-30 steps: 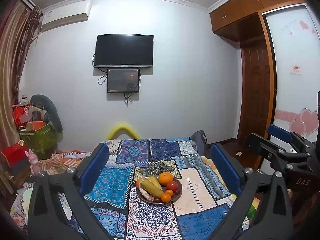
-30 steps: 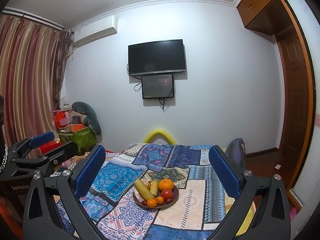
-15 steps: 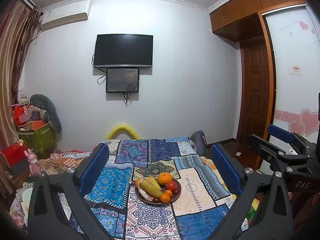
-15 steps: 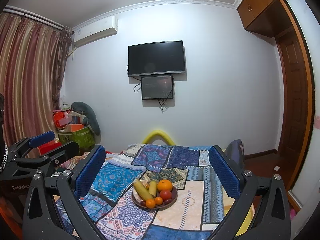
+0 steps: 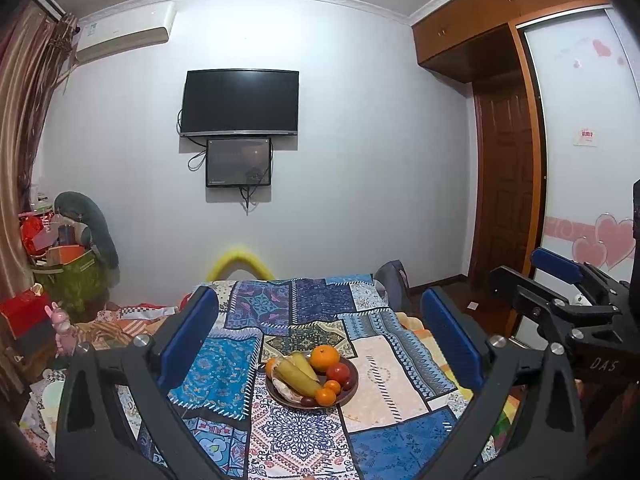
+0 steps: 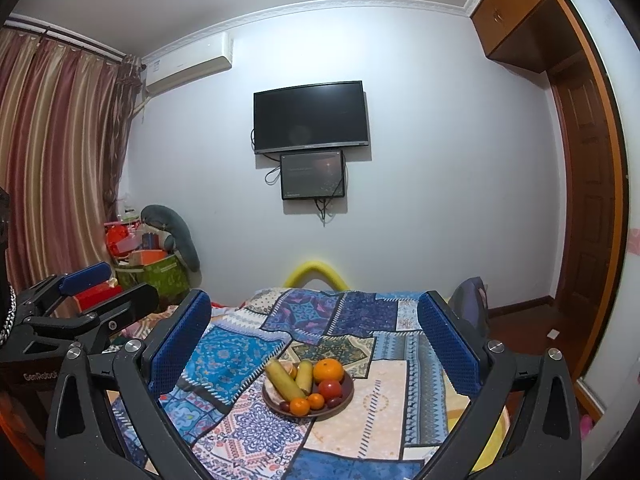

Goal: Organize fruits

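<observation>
A dark round plate (image 5: 352, 390) (image 6: 347, 398) of fruit sits on a patchwork cloth (image 5: 384, 384) (image 6: 384, 400). It holds two yellow bananas (image 5: 298, 376) (image 6: 284, 380), a large orange (image 5: 325, 358) (image 6: 328, 371), a red tomato (image 5: 338, 373) (image 6: 330, 389), small tangerines (image 5: 326, 396) (image 6: 300, 407) and dark fruits. My left gripper (image 5: 320, 320) is open and empty, held above and short of the plate. My right gripper (image 6: 314, 316) is open and empty, likewise short of the plate. Each gripper also shows in the other's view, the right one (image 5: 560, 276) and the left one (image 6: 92, 292).
A TV (image 5: 240, 102) and a smaller screen (image 5: 239, 162) hang on the far wall. Boxes and a grey cushion (image 5: 86, 220) pile up at the left by the curtains (image 6: 60, 160). A wooden door (image 5: 508, 184) and wardrobe stand at the right. A yellow foam arc (image 5: 240, 258) rises behind the cloth.
Both views have shifted slightly; the plate sits a little higher in the frames. Both grippers stay open and empty.
</observation>
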`<state>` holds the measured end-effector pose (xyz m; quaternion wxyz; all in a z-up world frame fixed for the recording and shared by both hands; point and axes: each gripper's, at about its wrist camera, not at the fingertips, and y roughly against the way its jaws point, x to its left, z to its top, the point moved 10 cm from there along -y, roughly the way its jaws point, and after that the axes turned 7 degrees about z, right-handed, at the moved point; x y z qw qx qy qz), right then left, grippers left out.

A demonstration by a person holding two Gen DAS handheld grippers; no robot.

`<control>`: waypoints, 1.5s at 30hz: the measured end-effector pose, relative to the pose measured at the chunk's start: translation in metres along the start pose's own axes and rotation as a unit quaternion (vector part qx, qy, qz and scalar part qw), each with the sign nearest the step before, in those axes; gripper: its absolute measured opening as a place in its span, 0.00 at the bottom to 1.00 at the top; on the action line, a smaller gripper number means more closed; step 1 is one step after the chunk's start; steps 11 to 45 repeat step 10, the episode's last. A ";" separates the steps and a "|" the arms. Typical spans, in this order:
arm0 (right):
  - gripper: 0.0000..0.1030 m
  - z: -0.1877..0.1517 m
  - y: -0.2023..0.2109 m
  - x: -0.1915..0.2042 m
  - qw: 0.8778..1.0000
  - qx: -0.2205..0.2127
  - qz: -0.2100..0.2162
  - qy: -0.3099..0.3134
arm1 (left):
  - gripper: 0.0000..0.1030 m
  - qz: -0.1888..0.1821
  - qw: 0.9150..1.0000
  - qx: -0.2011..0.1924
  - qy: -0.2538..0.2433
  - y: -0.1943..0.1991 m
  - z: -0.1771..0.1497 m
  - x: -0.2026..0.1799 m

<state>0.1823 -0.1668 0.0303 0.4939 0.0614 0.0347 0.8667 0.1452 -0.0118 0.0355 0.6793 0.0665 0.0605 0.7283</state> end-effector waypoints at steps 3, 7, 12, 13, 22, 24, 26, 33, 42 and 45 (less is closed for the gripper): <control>1.00 0.000 0.000 -0.001 1.000 0.000 0.000 -0.001 | 1.00 -0.001 1.000 0.002 0.001 -0.001 -0.001 0.000; 1.00 -0.001 0.000 -0.001 1.000 -0.001 -0.001 0.000 | 1.00 -0.002 1.000 0.004 0.005 -0.003 -0.001 0.002; 1.00 -0.002 -0.001 -0.001 1.000 0.001 -0.001 0.000 | 1.00 -0.005 1.000 0.007 0.006 -0.004 -0.002 0.001; 1.00 -0.002 -0.001 -0.001 1.000 0.001 -0.001 0.000 | 1.00 -0.005 1.000 0.007 0.006 -0.004 -0.002 0.001; 1.00 -0.002 -0.001 -0.001 1.000 0.001 -0.001 0.000 | 1.00 -0.005 1.000 0.007 0.006 -0.004 -0.002 0.001; 1.00 -0.002 -0.001 -0.001 1.000 0.001 -0.001 0.000 | 1.00 -0.005 1.000 0.007 0.006 -0.004 -0.002 0.001; 1.00 -0.002 -0.001 -0.001 1.000 0.001 -0.001 0.000 | 1.00 -0.005 1.000 0.007 0.006 -0.004 -0.002 0.001; 1.00 -0.002 -0.001 -0.001 1.000 0.001 -0.001 0.000 | 1.00 -0.005 1.000 0.007 0.006 -0.004 -0.002 0.001; 1.00 -0.002 -0.001 -0.001 1.000 0.001 -0.001 0.000 | 1.00 -0.005 1.000 0.007 0.006 -0.004 -0.002 0.001; 1.00 -0.002 -0.001 -0.001 1.000 0.001 -0.001 0.000 | 1.00 -0.005 1.000 0.007 0.006 -0.004 -0.002 0.001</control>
